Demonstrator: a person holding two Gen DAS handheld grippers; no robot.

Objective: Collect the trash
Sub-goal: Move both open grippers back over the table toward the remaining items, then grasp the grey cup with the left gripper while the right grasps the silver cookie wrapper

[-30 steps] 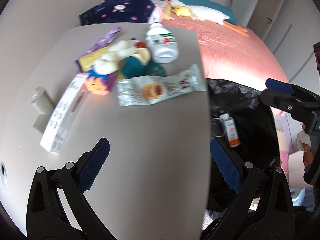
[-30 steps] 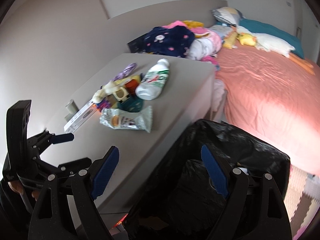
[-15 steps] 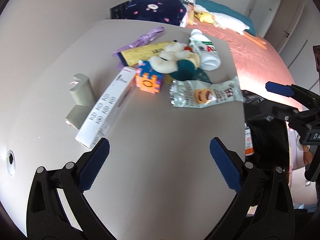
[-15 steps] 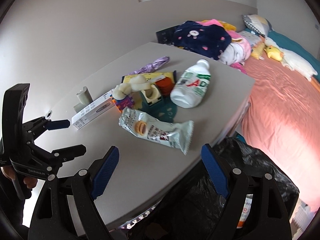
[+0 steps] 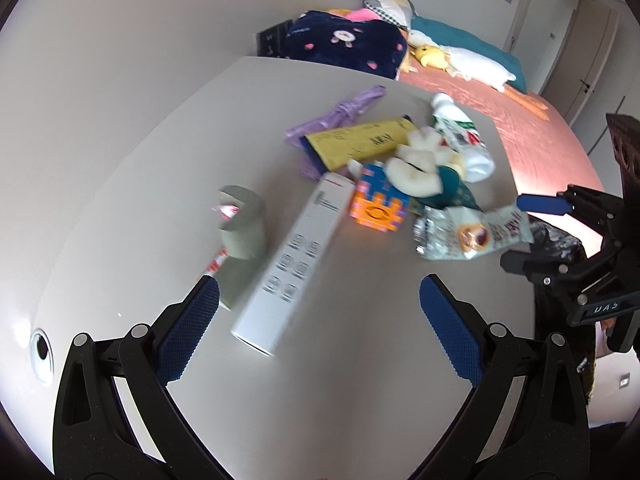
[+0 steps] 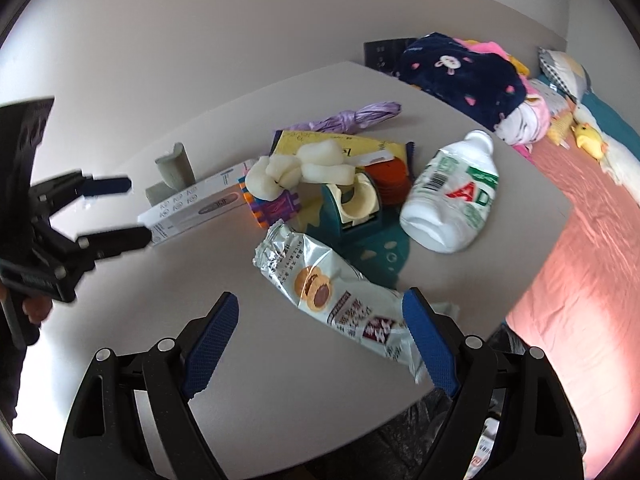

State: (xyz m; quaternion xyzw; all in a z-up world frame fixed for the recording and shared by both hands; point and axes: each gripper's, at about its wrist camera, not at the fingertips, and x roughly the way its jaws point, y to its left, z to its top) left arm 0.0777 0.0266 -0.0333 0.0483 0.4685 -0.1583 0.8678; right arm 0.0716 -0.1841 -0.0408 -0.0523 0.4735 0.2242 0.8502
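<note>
Gaping, empty: both tools (image 5: 316,320) (image 6: 320,340).

Glossy foil snack wrapper (image 6: 336,292), smooth white plastic bottle (image 6: 452,196), matt grey table (image 6: 280,392)

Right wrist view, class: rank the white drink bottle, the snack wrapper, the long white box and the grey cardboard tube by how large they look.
1. snack wrapper, nearest the camera, so unsure against
2. white drink bottle
3. long white box
4. grey cardboard tube
</note>
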